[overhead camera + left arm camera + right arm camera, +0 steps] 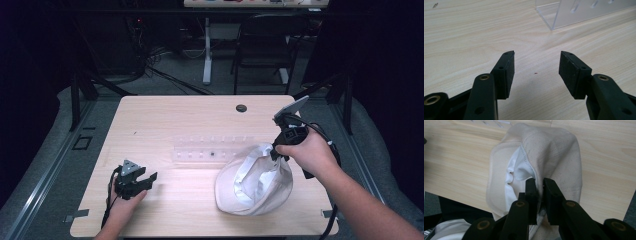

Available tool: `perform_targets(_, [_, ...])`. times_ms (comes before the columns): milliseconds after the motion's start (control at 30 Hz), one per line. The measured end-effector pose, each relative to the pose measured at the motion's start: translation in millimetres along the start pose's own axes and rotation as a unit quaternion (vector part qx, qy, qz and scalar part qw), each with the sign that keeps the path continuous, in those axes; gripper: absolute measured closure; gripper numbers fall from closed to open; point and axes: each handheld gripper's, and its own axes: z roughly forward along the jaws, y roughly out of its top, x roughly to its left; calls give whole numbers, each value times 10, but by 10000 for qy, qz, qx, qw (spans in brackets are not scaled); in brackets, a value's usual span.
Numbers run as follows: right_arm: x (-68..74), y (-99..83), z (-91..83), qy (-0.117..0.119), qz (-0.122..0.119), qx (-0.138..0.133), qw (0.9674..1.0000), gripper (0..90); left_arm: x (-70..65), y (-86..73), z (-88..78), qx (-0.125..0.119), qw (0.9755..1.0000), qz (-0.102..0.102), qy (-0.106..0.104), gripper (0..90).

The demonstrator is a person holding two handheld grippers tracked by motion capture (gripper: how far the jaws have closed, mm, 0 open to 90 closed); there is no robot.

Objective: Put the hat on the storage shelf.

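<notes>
High view looks forward and down from six o'clock; both gripper views skim the pale wooden counter [190,115] (close up).

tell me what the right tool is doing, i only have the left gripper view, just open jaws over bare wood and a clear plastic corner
Observer: The right tool is shut on the edge of a white hat, near the table's right side.
Operator: is the hat flat on the table
Observer: No. In the high view the pinched edge is raised while the rest of the hat sags onto the wood.
Operator: how near is my left tool to it
Observer: The left tool sits well apart from the hat, at the front left, with bare wood between them.
Operator: that plastic corner, what is it
Observer: A clear rack with a row of holes, lying behind the hat.
</notes>
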Motion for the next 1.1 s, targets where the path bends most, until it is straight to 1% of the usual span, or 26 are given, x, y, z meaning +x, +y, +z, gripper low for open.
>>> perform_targets(67, [-5,20,-58,40,45,27,10000,821,1,1,-1,-1,10000,9,-3,467])
perform_targets(100, [-10,23,-71,53,34,10,10000,822,3,4,-7,42,10000,22,-19,467])
perform_targets(133, [-11,32,-98,56,58,61,9999,821,0,1,-2,6,10000,12,-2,467])
perform_targets(167, [-14,35,-109,58,60,35,10000,821,0,2,-2,5,10000,10,-2,467])
perform_targets(200, [-17,43,-140,35,52,85,9999,822,-3,2,0,-10,10000,-5,-1,467])
perform_targets(233, [-20,46,-152,56,61,69,9999,822,-5,3,0,-11,10000,-3,0,467])
perform_targets(267, [-16,57,-174,103,123,53,9999,822,-6,3,0,-12,10000,-5,-4,467])
perform_targets(300, [-19,57,-180,89,129,16,9999,822,-6,3,2,-6,10000,1,-7,467])
perform_targets(333, [-18,66,-206,84,177,60,9998,823,-8,3,3,-6,10000,-3,-5,467])
perform_targets(367, [-24,69,-212,90,159,32,9998,823,-8,3,5,-3,10000,-2,-8,467])
perform_targets(433, [-23,83,-245,66,206,84,9997,823,-11,2,7,-2,10000,-8,-7,467])
perform_targets(467, [-22,85,-254,73,219,42,9997,823,-13,1,7,1,10000,-12,-7,467])
perform_targets(500, [-20,92,-275,27,201,101,9997,823,-13,1,7,4,10000,-13,-9,467])
perform_targets(567, [-21,95,-304,26,154,137,9998,823,-12,2,6,-5,10000,-7,-9,467])
perform_targets(633, [-5,90,-321,55,232,39,9997,823,-10,2,5,-3,10000,1,-8,467])
perform_targets(700, [-17,96,-372,38,129,174,9998,823,-9,2,5,-3,10000,-1,-8,467])
perform_targets(767, [-10,96,-395,68,216,92,9997,823,-13,1,5,-7,10000,-13,-9,467])
perform_targets(800, [-16,98,-407,85,220,79,9997,823,-13,1,5,-8,10000,-14,-10,467])
perform_targets(833, [-26,101,-426,73,184,145,9997,823,-14,1,5,-5,10000,-11,-6,467])
perform_targets(867, [-33,106,-443,163,259,120,9995,824,-14,1,5,0,10000,-13,-9,467])
perform_targets(967, [-59,114,-476,228,282,109,9993,824,-13,1,8,2,10000,-15,-9,467])
perform_targets(1000, [-68,116,-483,294,342,34,9990,823,-14,0,9,3,10000,-19,-10,467])
perform_targets(1100, [-106,125,-512,382,392,37,9985,824,-15,-1,13,8,10000,-14,-14,467])
